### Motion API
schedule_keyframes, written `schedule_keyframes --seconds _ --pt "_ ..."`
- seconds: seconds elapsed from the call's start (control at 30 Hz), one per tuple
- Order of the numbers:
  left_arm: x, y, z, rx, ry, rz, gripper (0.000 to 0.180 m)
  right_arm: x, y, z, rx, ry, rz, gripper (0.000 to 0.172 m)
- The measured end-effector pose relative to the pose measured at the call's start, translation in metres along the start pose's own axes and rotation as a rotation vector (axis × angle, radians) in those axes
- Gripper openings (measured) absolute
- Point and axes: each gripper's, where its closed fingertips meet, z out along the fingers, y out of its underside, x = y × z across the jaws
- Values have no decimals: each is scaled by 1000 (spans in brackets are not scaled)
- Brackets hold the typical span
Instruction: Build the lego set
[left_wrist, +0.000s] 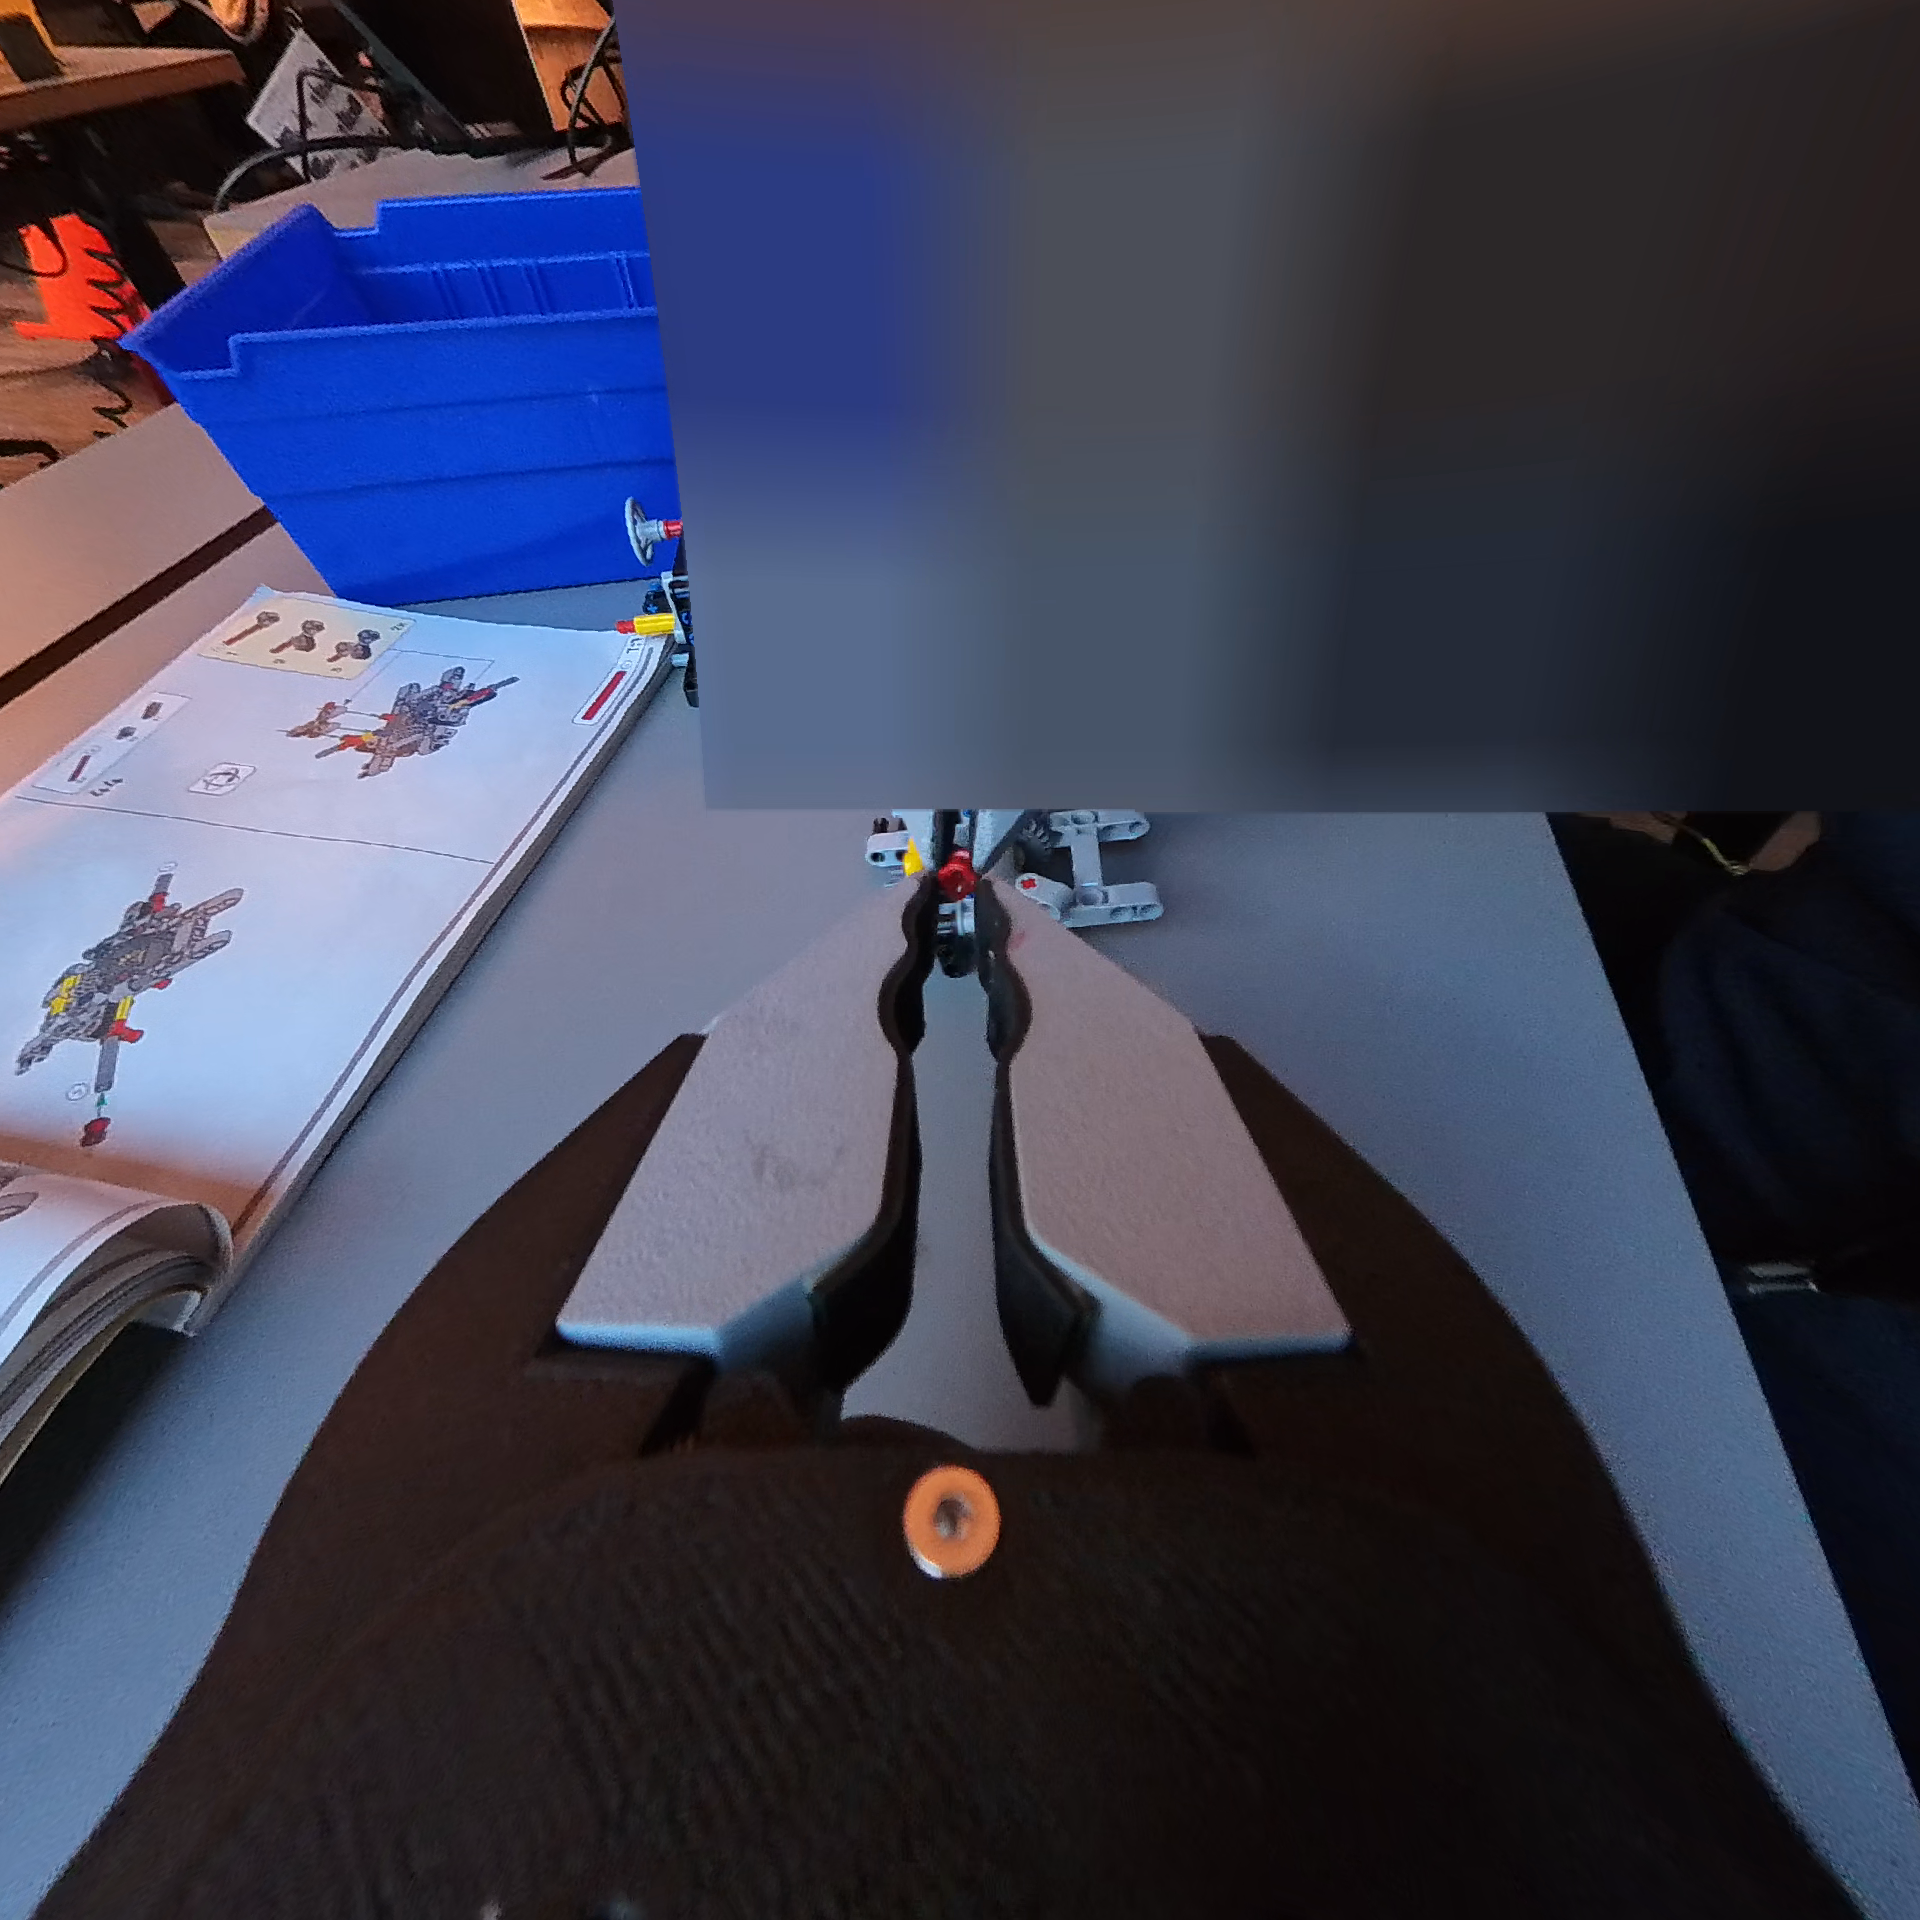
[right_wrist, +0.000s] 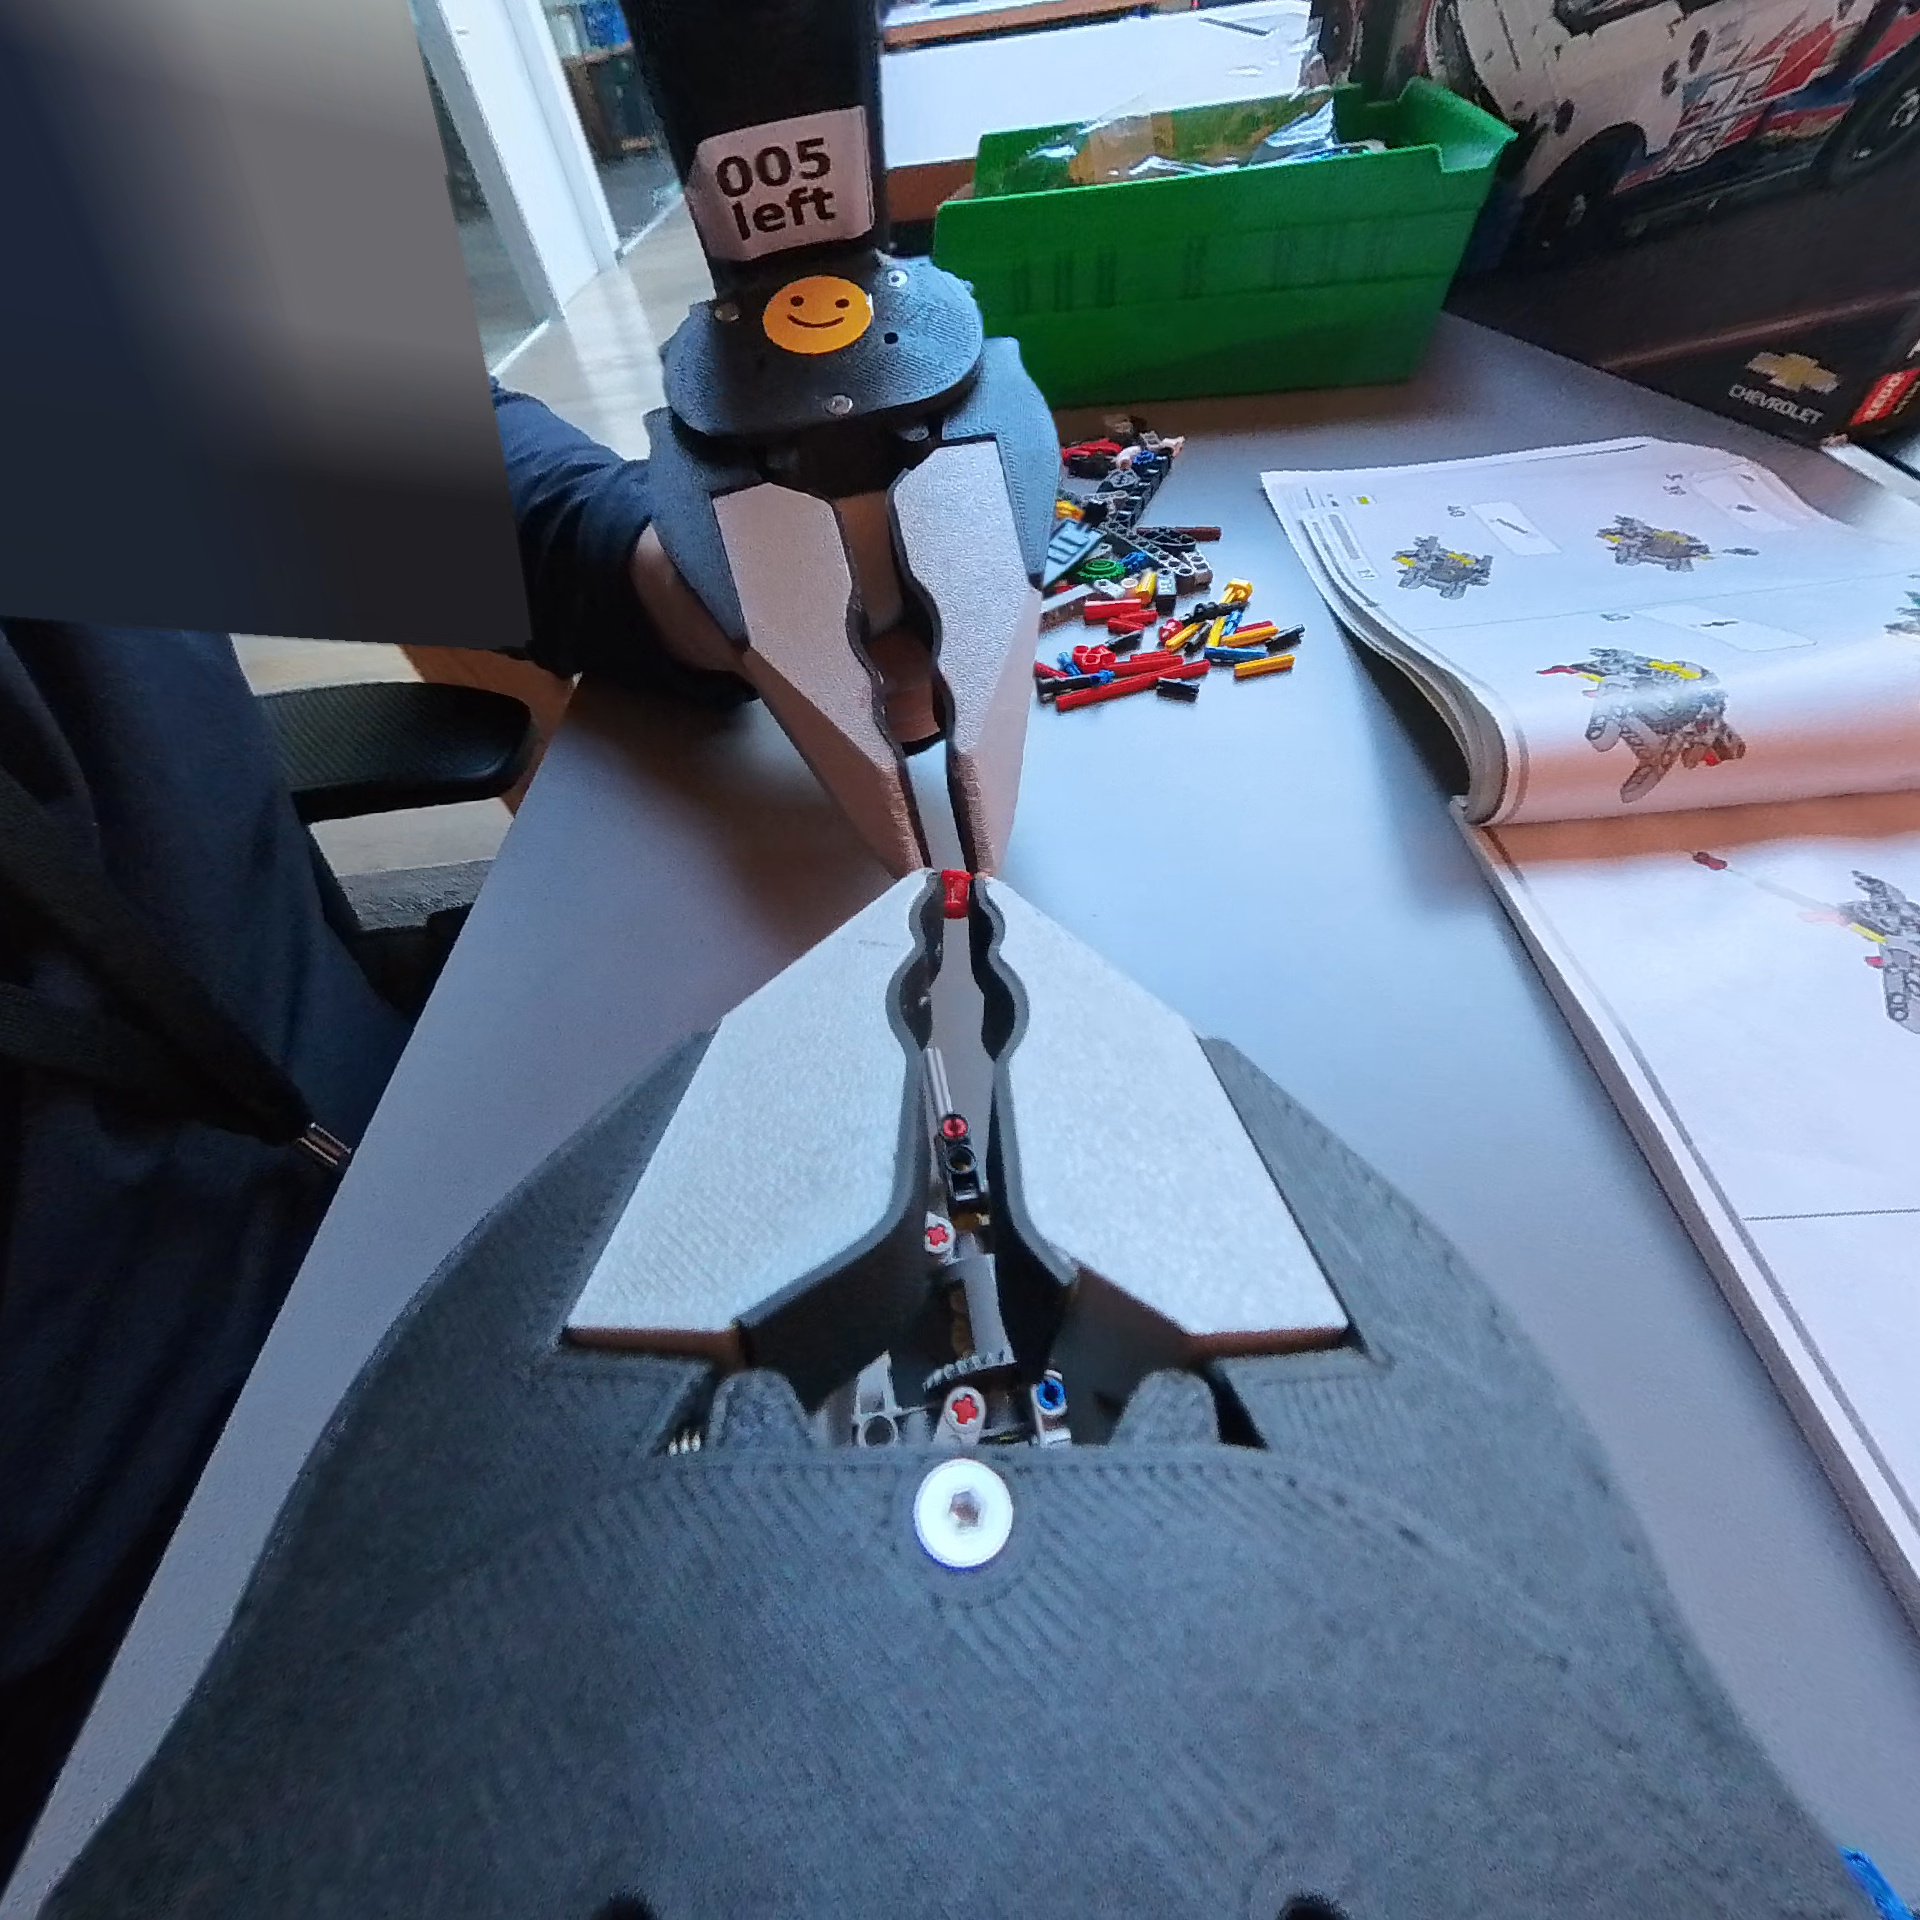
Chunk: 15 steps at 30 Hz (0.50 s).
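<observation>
**Two grippers meet tip to tip on a small red bush**

In the left wrist view we see our left gripper (left_wrist: 957, 891) at centre frame, its two grey fingers drawn nearly together. A small red plastic bush (left_wrist: 957, 878) sits at the very tips, and both pads seem to press on it. Just behind it stands a grey building-brick assembly (left_wrist: 1091, 868) on the grey table (left_wrist: 1351, 1039), its upper part hidden by a blurred patch. An open instruction booklet (left_wrist: 260, 883) lies at the left, with a blue plastic bin (left_wrist: 436, 416) above it in the upper left.

In the right wrist view our right gripper (right_wrist: 954, 899) pinches the same red bush (right_wrist: 952, 894) between its fingertips. Part of the assembly (right_wrist: 961, 1299) shows low in the slot between these fingers. The left gripper (right_wrist: 951, 857) comes down from the upper centre, tips touching the bush. A heap of loose red, yellow, blue and black pins (right_wrist: 1164, 623) lies right of centre, a green plastic bin (right_wrist: 1216, 249) above it, and the booklet (right_wrist: 1662, 675) at the right edge.
</observation>
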Motion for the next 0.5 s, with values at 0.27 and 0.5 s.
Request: schedule_keyframes --seconds 0.27,0.5 --pt "3 -6 -2 65 93 -136 4 -3 -5 -2 20 1 -31 0" --pt "5 -8 -2 102 167 -245 4 -4 -6 -3 13 35 -102 0"
